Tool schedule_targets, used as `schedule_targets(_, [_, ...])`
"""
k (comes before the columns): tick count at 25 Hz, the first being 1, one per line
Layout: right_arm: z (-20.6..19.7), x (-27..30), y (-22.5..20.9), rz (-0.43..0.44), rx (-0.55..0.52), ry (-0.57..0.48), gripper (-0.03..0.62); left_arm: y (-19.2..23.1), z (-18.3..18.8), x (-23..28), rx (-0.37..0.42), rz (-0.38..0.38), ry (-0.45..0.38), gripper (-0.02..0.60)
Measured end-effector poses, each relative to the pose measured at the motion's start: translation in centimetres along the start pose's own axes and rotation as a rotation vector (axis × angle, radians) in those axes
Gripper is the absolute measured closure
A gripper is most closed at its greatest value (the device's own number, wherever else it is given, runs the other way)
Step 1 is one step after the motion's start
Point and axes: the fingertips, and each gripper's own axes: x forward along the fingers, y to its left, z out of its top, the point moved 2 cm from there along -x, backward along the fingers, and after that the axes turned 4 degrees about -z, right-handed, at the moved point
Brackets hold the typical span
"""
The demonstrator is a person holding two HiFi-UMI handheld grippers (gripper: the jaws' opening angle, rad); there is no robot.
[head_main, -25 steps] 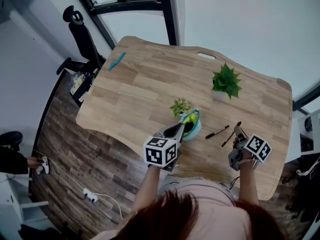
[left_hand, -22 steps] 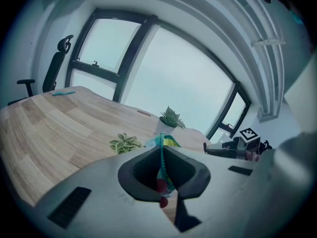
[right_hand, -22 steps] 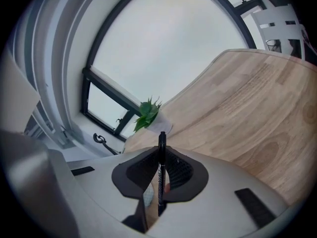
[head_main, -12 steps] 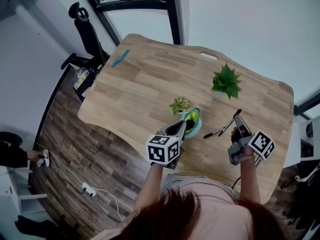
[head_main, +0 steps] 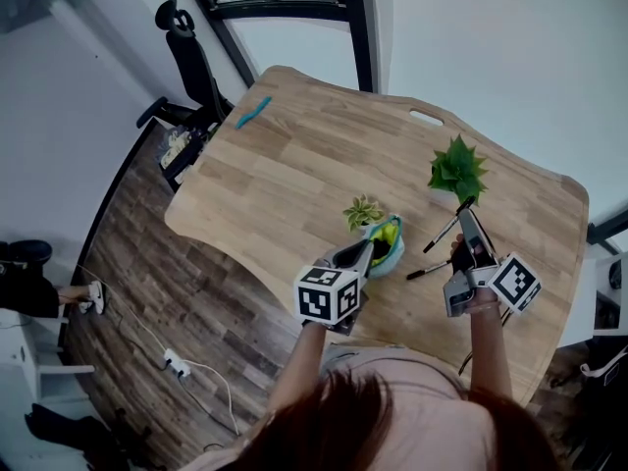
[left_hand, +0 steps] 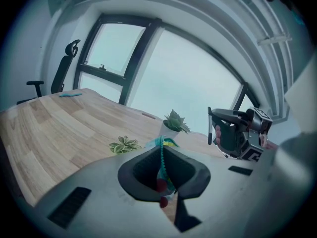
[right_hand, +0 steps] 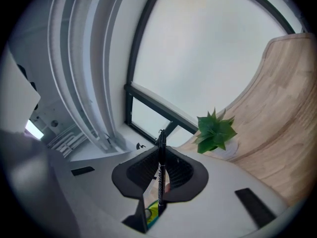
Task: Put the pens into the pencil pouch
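**Desk stock: one pen in hand, one on the table, pouch open**

1. Left gripper (head_main: pixel 365 253). In your left hand, nearest you, at the near table edge. Its jaws are pinched on the pouch's zipper edge, with teal zipper teeth and red pull beads showing between the pads in the left gripper view.

2. Pouch (head_main: pixel 390 243). Teal, with yellow-green inside and its mouth open. It is on the table (head_main: pixel 294 165) at the left gripper's tip, just beside the small plant.

3. Right gripper (head_main: pixel 467 219). In your right hand, to the right of the pouch and held above the table. Its jaws are closed on a black pen (head_main: pixel 446 232). The right gripper view shows the pen crosswise between the pads, with a short end above the jaws and the longer part hanging below. In the head view the long part slants down toward the pouch side.

4. Second pen (head_main: pixel 429 270). Black, lying flat on the wood between the pouch and your right hand. Nothing touches it.

5. Small plant (head_main: pixel 361 211). Variegated leaves, just beyond the pouch.

6. Large plant (head_main: pixel 457 170). Green and spiky, in a pale pot. It stands farther back, beyond the right gripper's tip.

7. Teal item (head_main: pixel 253 112). Slim, lying at the far left edge of the table, well apart from everything else. Its type cannot be made out.

8. Chair (head_main: pixel 191 57). Black, standing past the far left corner by the window frame.
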Motion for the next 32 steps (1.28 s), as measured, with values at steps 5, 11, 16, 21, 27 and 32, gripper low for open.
schedule_targets(5, [-0.6,1.5,2.2,0.100,-0.032,-0.030,0.557,-0.1,-0.1,0.0,0.000,-0.005,0.007,0.569])
schedule_targets(11, [-1.9,2.9,4.1,0.163,-0.085,-0.043,0.557,-0.5,0.0,0.2,0.001,-0.020,0.013,0.569])
schedule_targets(16, [-3.8,3.7,3.9,0.140,-0.149,-0.036,0.557,-0.7,-0.2,0.3,-0.002,-0.033,0.009,0.569])
schedule_targets(21, [-5.8,4.3,3.5,0.135,-0.209,-0.007,0.557,-0.6,-0.2,0.3,-0.007,-0.036,0.008,0.569])
schedule_targets(27, [-8.5,4.8,3.1,0.125,-0.282,0.055,0.557,-0.4,-0.1,0.1,-0.008,-0.043,0.005,0.569])
schedule_targets(32, [-10.4,4.8,2.7,0.115,-0.356,0.110,0.557,-0.3,-0.1,0.2,-0.016,-0.050,0.002,0.569])
